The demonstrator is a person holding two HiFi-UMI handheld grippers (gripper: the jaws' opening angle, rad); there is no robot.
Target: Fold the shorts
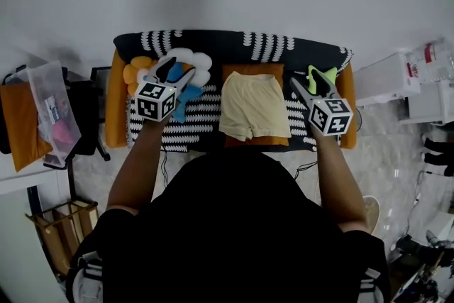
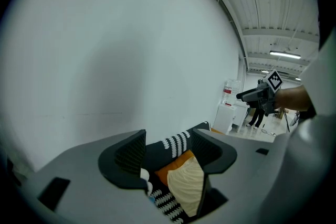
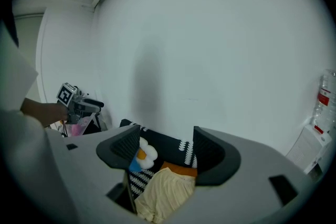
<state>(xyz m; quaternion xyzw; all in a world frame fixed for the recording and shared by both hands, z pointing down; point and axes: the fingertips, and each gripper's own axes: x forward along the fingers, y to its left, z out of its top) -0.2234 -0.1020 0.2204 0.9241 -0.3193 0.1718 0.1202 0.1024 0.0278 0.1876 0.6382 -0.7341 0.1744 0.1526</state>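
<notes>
Sofa (image 1: 213,46): black-and-white patterned cover with orange arms, against a plain white wall.
Shorts (image 1: 253,106): pale yellow, lying spread in the middle of the seat. The waistband is toward the backrest and the leg openings are toward me. Neither of my tongs touches them.
Under the shorts: an orange cushion (image 1: 252,69), showing above the waistband and just below the hems.
My left tongs (image 2: 168,147): jaws wide apart with nothing between them. I hold them in the air over the left part of the seat.
My right tongs (image 3: 165,147): jaws wide apart too, and empty. I hold them in the air over the right part of the seat, beside the shorts.
Flower cushion (image 1: 190,62): white petals and an orange centre, left of the shorts and under my left tongs.
My left side: a clear plastic bin (image 1: 50,110).
My right side: a white cabinet (image 1: 386,78).
</notes>
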